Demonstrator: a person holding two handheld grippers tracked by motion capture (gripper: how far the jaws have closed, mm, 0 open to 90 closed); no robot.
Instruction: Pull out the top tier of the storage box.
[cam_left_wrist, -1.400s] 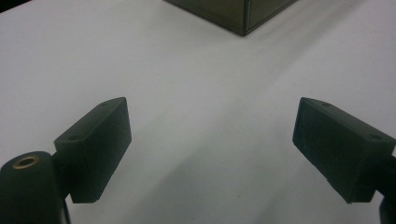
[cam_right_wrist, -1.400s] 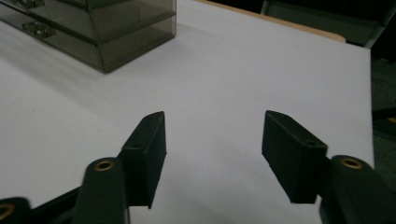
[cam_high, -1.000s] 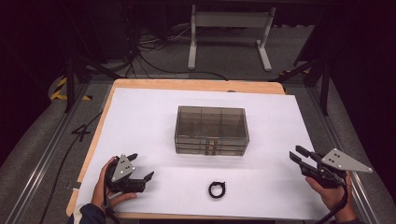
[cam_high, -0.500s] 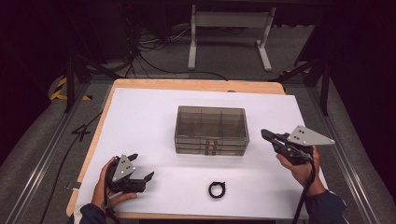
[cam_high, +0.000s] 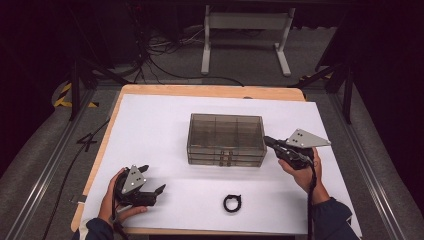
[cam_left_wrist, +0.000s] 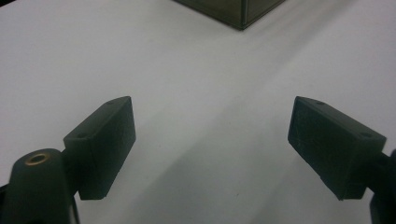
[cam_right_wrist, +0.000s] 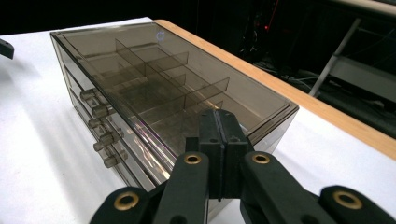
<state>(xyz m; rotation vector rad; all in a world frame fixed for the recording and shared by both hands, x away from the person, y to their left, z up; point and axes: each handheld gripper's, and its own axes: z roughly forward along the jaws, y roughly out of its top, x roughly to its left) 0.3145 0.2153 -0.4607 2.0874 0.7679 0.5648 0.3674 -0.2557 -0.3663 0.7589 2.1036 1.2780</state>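
A smoky translucent drawer box with small round knobs on its front stands mid-table on the white sheet. My right gripper is shut and empty, its tips just off the box's right end, near the top edge. In the right gripper view the closed jaws point along the box and its divided compartments. My left gripper rests open near the front left, empty; its view has wide-apart jaws over bare sheet, with a box corner at the top. A small black ring lies in front of the box.
The white sheet covers a wooden tabletop whose edge shows at the back. Beyond the table are a dark floor with cables and a white metal stand. Rails run along both sides of the table.
The right gripper has travelled left from the table's right edge up to the box's right end, and its jaws have closed. The left gripper has stayed put.
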